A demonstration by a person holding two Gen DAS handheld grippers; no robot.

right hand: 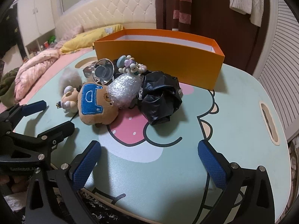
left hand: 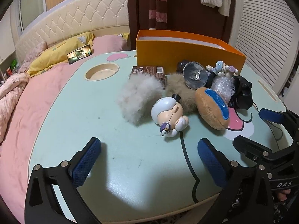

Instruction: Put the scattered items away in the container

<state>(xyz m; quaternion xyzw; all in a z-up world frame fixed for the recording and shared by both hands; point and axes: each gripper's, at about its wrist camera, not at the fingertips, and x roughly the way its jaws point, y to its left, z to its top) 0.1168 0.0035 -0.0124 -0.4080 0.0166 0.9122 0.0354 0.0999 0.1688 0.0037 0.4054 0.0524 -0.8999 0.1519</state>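
Observation:
An orange box [left hand: 186, 54] [right hand: 158, 59] stands open at the back of the mint table [left hand: 84, 130]. In front of it lie a grey fur ball [left hand: 138, 97], a toy figurine [left hand: 171, 115], a brown plush with a blue patch [left hand: 211, 112] [right hand: 95, 104], a shiny metal funnel [right hand: 103, 71], a bead string [right hand: 130, 66], a bubble-wrap bundle [right hand: 125, 89] and a black bag [right hand: 160, 99]. My left gripper [left hand: 149, 149] is open over bare table, short of the figurine. My right gripper [right hand: 149, 149] is open, short of the black bag. Neither holds anything.
A brown card box [left hand: 149, 71] lies behind the fur ball, and a brownish fur ball [left hand: 179, 91] beside it. The table has a round cup recess [left hand: 101, 72] and a handle slot [right hand: 269, 123]. A bed with pink bedding [left hand: 28, 102] lies to the left.

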